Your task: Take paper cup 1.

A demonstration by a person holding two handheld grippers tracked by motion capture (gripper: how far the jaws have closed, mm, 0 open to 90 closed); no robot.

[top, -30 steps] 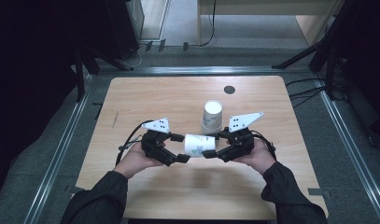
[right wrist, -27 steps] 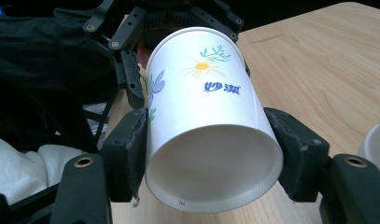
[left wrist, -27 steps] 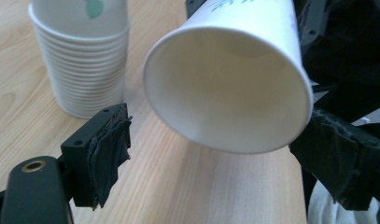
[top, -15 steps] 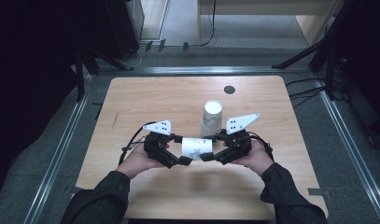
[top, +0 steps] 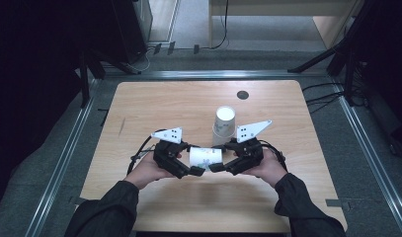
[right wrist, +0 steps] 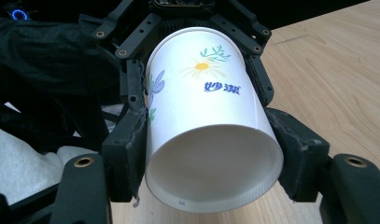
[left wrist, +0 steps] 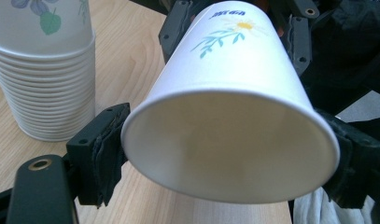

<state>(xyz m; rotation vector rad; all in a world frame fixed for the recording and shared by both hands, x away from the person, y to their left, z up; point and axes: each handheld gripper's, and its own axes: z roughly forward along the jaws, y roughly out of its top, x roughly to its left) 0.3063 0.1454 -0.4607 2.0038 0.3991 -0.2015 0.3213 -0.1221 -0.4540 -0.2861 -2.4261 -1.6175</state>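
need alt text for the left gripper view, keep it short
A white paper cup with a daisy print lies sideways, its open mouth toward the camera, between the left tongs. A stack of matching cups stands on the wooden table at left.

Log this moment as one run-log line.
held: paper cup on its side | right gripper: shut on base end | left gripper: jaws closing at rim end | cup stack: upright behind

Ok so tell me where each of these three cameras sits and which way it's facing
High view: above the table, looking forward and down; forearms, hands, both grippers.
Left gripper view: on the left gripper, looking into the paper cup mouth; its jaws flank the rim, cup stack beside.
Right gripper view: on the right gripper, facing the cup's base, its jaws around it.
Shared: both gripper views show the same cup from opposite ends, each with the other gripper behind.
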